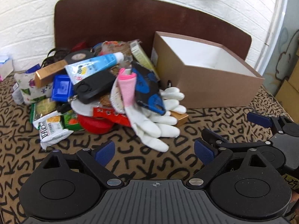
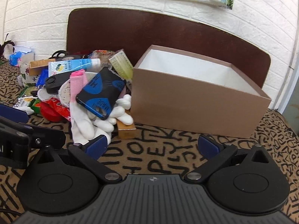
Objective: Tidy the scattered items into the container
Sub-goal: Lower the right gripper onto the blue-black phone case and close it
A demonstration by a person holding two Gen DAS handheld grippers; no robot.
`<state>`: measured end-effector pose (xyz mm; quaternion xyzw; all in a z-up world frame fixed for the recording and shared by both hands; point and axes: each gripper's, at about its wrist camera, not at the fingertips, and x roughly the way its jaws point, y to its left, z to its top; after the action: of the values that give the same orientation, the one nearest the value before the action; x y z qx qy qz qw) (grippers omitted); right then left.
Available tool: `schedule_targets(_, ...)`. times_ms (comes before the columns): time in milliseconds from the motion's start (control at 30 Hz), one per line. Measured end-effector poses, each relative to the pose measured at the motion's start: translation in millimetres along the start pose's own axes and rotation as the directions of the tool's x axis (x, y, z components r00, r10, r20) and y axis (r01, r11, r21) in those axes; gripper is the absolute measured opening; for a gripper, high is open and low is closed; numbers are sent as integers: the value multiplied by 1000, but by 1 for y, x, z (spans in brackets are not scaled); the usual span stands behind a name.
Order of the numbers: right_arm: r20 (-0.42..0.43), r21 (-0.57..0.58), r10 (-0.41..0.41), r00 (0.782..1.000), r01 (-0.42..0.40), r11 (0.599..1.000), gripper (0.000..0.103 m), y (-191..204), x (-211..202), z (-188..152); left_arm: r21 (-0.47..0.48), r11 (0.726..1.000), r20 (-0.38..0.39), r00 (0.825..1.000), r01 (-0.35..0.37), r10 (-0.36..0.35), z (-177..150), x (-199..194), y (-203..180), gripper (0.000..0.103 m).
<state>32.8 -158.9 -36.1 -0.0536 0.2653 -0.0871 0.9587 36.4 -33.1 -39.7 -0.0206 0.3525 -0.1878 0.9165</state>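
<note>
A heap of small items lies left of an open brown cardboard box (image 1: 209, 87) (image 2: 196, 108) with a white, empty inside. On the heap I see white gloves (image 1: 158, 125) (image 2: 84, 128), a black and blue phone case (image 1: 147, 91) (image 2: 102, 93), a pink striped sock (image 1: 127, 89) (image 2: 76, 85), a blue tube (image 1: 93, 67) (image 2: 72, 66), a black key fob (image 1: 91, 87) and snack packets (image 1: 52, 128). My left gripper (image 1: 155, 152) is open and empty, just short of the gloves. My right gripper (image 2: 152, 146) is open and empty, beside a gold box (image 2: 126, 131), before the cardboard box.
Everything rests on a brown cloth (image 1: 149, 160) printed with black letters. A dark brown board (image 1: 130, 24) leans on the white brick wall behind. A tissue pack (image 2: 17, 56) sits far left. The right gripper's body (image 1: 276, 130) shows at the right of the left wrist view.
</note>
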Motion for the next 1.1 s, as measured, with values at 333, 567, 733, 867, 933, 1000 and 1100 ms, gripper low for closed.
schedule_targets(333, 5, -19, 107, 994, -107, 994, 102, 24, 14, 5, -67, 998, 9, 1000, -14, 15, 9, 1, 29, 97)
schedule_targets(567, 21, -22, 185, 983, -184, 983, 87, 33, 29, 15, -6, 999, 31, 999, 35, -35, 29, 12, 19, 90)
schedule_targets(733, 30, -46, 211, 977, -210, 977, 78, 39, 40, 21, 18, 997, 7, 998, 69, -70, 44, 34, 14, 82)
schedule_targets(867, 24, -54, 235, 972, -233, 971, 69, 41, 49, 23, 16, 996, -14, 996, 89, -89, 52, 50, 13, 76)
schedule_targets(933, 18, -59, 245, 969, -244, 968, 65, 42, 54, 24, 13, 996, -25, 996, 90, -90, 55, 58, 13, 74)
schedule_targets(1000, 14, -62, 252, 968, -250, 966, 63, 42, 59, 24, 5, 995, -44, 995, 95, -95, 57, 65, 15, 71)
schedule_targets(1100, 16, -64, 258, 966, -256, 965, 62, 43, 64, 25, -3, 994, -64, 992, 106, -105, 60, 73, 16, 69)
